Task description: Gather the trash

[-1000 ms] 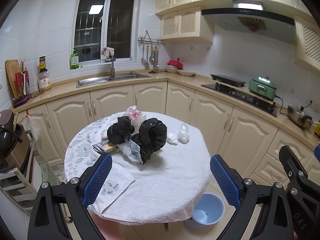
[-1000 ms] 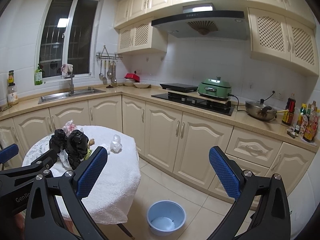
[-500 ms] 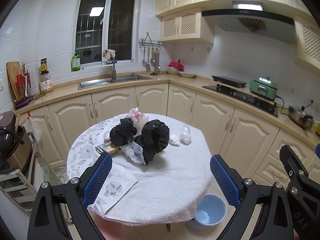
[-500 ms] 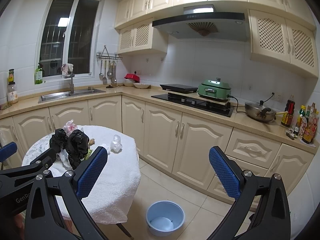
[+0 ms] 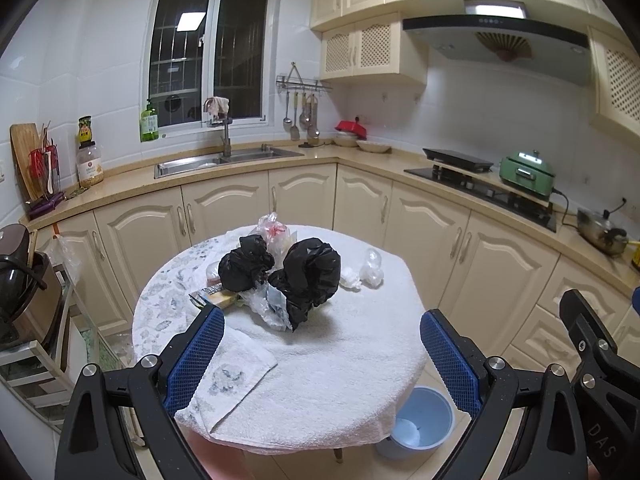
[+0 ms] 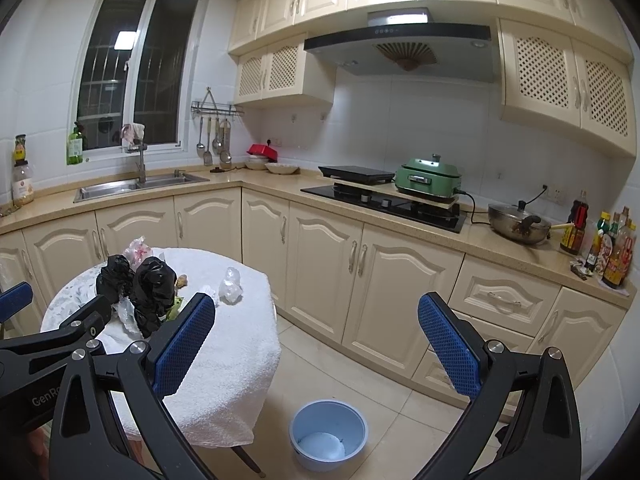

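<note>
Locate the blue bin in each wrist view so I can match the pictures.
Left wrist: blue bin at lower right, on the floor, partly hidden under the table edge.
Right wrist: blue bin at bottom centre, in full view on the floor tiles.
Shared landmark: the round table with a white cloth.

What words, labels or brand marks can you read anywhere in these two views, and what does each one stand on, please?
"DAS": on the right gripper's black frame, left wrist view.
"GenRo", cut off: on the left gripper's black arm, right wrist view.
Labels on the counter jar, green bottle, sauce bottles and flat packet: too small or blurred.
</note>
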The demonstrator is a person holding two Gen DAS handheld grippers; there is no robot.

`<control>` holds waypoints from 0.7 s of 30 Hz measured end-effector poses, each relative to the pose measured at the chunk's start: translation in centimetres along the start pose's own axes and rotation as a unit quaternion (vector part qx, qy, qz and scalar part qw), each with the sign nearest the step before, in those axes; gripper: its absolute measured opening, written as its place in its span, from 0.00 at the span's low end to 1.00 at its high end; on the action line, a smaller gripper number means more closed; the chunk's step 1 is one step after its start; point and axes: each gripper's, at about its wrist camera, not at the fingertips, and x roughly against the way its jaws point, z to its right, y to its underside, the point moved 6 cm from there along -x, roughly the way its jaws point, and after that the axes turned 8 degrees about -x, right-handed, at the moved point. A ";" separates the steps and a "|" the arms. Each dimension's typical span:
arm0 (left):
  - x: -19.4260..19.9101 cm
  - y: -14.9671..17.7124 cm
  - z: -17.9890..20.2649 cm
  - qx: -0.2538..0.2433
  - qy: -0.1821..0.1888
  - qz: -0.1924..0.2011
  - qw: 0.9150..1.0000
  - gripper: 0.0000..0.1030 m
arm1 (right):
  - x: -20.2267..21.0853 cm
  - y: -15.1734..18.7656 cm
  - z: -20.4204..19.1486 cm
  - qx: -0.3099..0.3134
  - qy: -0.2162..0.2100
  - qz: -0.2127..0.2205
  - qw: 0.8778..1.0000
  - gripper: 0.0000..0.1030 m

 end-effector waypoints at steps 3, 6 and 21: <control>-0.6 -0.1 -0.6 0.001 0.001 -0.005 1.000 0.94 | -0.5 0.0 -0.5 0.003 -0.002 -0.006 1.000 1.00; -1.7 -0.2 -1.4 0.003 0.004 -0.014 1.000 0.94 | -1.1 0.1 -1.4 0.007 -0.003 -0.011 1.000 1.00; -11.0 -0.1 -8.8 0.008 -0.004 -0.087 0.996 0.91 | -8.6 3.9 -10.7 0.042 -0.032 -0.101 0.993 1.00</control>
